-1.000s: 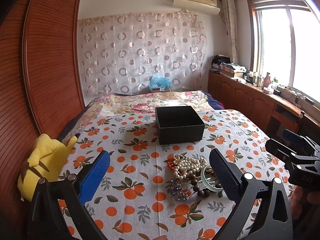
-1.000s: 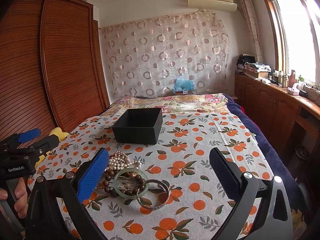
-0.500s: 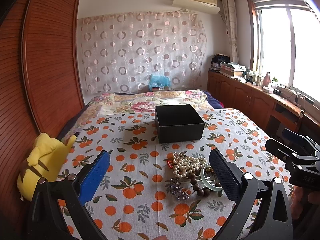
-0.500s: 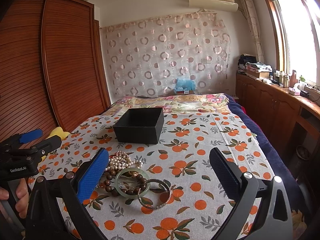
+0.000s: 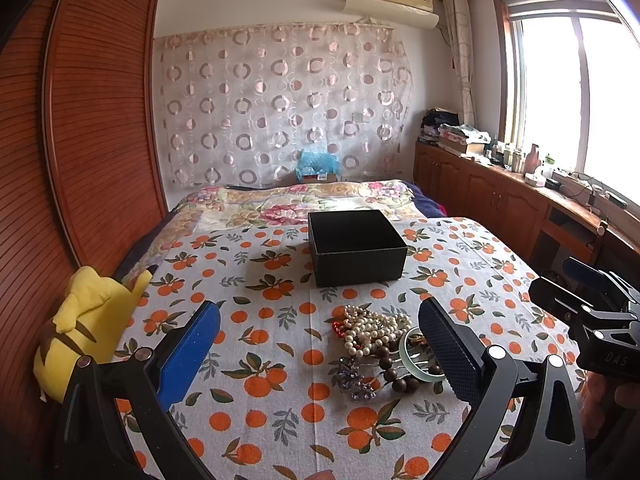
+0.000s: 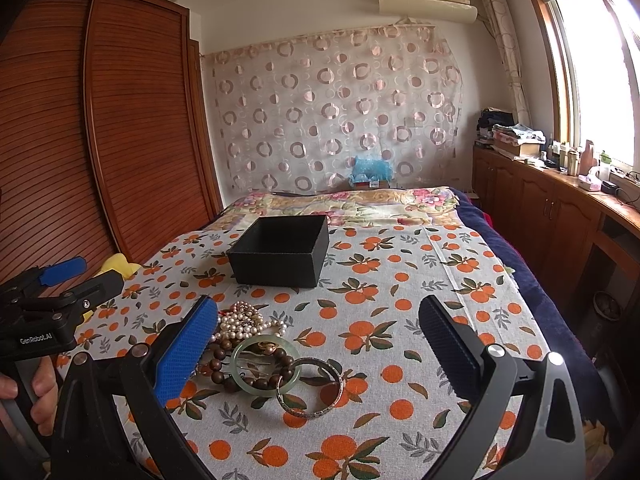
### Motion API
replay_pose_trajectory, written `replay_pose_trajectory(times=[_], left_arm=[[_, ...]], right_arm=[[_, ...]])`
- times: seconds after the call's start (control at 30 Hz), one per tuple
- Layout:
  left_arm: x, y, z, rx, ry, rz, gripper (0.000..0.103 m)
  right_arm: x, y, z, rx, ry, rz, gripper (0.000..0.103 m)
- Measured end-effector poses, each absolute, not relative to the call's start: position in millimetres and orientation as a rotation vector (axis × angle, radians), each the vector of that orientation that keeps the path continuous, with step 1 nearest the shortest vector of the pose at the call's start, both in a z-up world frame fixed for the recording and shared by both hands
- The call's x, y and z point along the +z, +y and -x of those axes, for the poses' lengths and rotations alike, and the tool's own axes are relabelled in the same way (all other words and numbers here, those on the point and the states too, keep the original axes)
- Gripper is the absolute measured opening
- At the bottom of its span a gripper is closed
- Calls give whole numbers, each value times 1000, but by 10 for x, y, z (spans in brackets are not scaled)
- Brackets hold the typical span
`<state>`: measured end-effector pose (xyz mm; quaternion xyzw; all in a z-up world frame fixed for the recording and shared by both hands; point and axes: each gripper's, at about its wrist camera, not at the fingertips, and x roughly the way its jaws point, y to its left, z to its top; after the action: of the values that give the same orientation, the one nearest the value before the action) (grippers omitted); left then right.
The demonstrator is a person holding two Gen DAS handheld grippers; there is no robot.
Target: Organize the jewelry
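A pile of jewelry lies on the orange-print bedspread: a pearl necklace (image 5: 372,326) (image 6: 244,322), dark wooden beads (image 5: 396,378) (image 6: 224,364), a green jade bangle (image 6: 265,364) (image 5: 416,364), a metal bangle (image 6: 310,386) and a purple crystal piece (image 5: 354,380). An open, empty black box (image 5: 356,246) (image 6: 280,250) stands behind the pile. My left gripper (image 5: 320,354) is open above the bedspread, the pile by its right finger. My right gripper (image 6: 320,354) is open over the pile's right side. Each gripper shows in the other's view, the right one (image 5: 592,312) and the left one (image 6: 60,292).
A yellow plush toy (image 5: 84,332) lies at the bed's left edge beside a wooden wardrobe (image 5: 80,140). Wooden cabinets (image 6: 560,216) run along the right wall under the window. A floral quilt (image 5: 296,200) covers the far end of the bed.
Both views have shifted slightly; the box and jewelry sit a little lower in the frames. Both grippers stay open and nothing was picked up.
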<state>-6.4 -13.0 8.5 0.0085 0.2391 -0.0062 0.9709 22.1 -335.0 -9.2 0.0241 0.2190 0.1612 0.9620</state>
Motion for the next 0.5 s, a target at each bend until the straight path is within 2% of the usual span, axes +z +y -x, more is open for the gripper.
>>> replay_pose_trajectory(times=[0.33, 0.5], left_arm=[[48, -153, 33, -15, 500, -21, 96], [-147, -163, -49, -46, 553, -12, 96]], right_arm=[[-125, -3207, -175, 329, 455, -38, 101], [-201, -3220, -239, 356, 487, -21, 101]])
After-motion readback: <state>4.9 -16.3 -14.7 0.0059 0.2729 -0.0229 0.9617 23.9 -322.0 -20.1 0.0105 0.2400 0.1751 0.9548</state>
